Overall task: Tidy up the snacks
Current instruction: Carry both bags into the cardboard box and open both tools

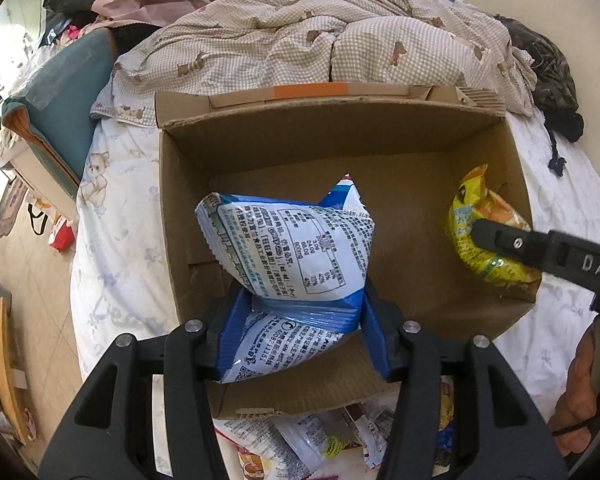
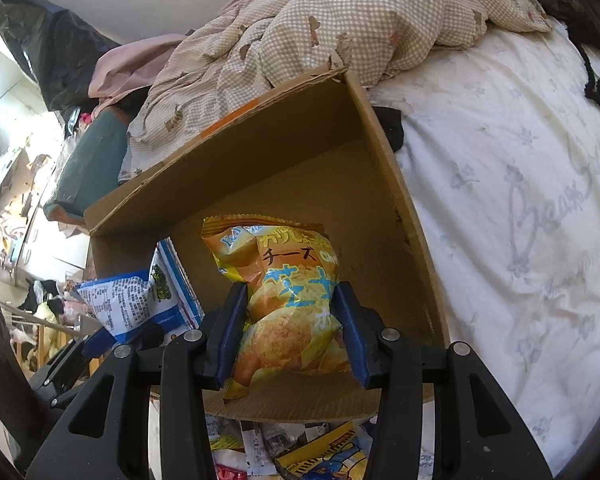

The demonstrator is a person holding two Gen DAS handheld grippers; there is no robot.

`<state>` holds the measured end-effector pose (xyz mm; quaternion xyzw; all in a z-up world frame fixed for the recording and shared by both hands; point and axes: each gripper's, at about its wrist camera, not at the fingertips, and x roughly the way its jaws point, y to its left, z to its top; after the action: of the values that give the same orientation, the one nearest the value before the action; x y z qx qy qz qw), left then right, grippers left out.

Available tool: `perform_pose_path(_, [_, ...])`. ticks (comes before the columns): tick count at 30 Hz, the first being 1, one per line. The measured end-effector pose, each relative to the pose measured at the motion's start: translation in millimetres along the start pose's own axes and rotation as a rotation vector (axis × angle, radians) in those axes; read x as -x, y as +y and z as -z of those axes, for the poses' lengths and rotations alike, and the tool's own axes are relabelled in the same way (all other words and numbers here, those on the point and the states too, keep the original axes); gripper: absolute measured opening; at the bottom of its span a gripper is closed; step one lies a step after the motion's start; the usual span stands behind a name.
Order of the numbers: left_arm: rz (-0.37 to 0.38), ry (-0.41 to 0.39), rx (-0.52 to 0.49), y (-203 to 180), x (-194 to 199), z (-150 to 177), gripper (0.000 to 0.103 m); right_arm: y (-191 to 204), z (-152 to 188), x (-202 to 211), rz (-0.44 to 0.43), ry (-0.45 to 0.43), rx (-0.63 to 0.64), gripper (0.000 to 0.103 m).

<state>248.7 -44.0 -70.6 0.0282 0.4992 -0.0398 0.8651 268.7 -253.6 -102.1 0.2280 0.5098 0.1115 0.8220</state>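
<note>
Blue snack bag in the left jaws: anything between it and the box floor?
Nothing visible. The blue snack bag hangs over bare cardboard inside the box; the yellow chip bag sits apart at the right wall.

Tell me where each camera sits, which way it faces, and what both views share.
Left wrist: on the left tool, angled down into the cardboard box; its fingers flank a blue-white bag; a hand shows at right.
Right wrist: on the right tool, angled down into the box's right side; its fingers flank the yellow chip bag.
Shared: box, both bags, checked quilt, loose snacks in front; each sees the other tool.
</note>
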Motion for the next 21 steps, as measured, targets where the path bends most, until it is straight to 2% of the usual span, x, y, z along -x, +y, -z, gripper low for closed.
perform_pose_path(1, [0.002,0.005,0.001,0.5,-0.1,-0.1,0.058,-0.1,-0.4,1.1,-0.009,-0.001,-0.004,0.050])
perform_pose_path(2, [0.004,0.005,0.004,1.0,0.9,-0.1,0.063,0.0,-0.9,2.2,-0.018,0.000,-0.007,0.055])
perform_pose_path(4, [0.004,-0.025,0.014,2.4,8.1,-0.1,0.086,0.6,-1.9,5.5,-0.019,-0.016,-0.013,0.073])
perform_pose_path(5, [-0.004,-0.058,0.020,2.6,14.9,0.0,0.091,1.2,-2.0,8.3,-0.017,-0.036,-0.013,0.086])
perform_pose_path(6, [-0.005,-0.075,0.024,2.7,17.9,0.7,0.097,2.0,-2.2,10.6,-0.013,-0.051,-0.008,0.089])
perform_pose_path(8, [-0.002,-0.102,0.020,1.7,26.0,1.1,0.098,3.6,-3.3,11.5,-0.015,-0.051,0.004,0.089])
perform_pose_path(14, [-0.005,-0.110,0.020,4.6,31.1,2.5,0.098,4.8,-3.2,11.4,-0.009,-0.040,0.018,0.089])
perform_pose_path(21, [-0.001,-0.127,0.038,12.5,42.2,7.6,0.098,10.8,0.6,24.5,-0.016,-0.067,0.038,0.089])
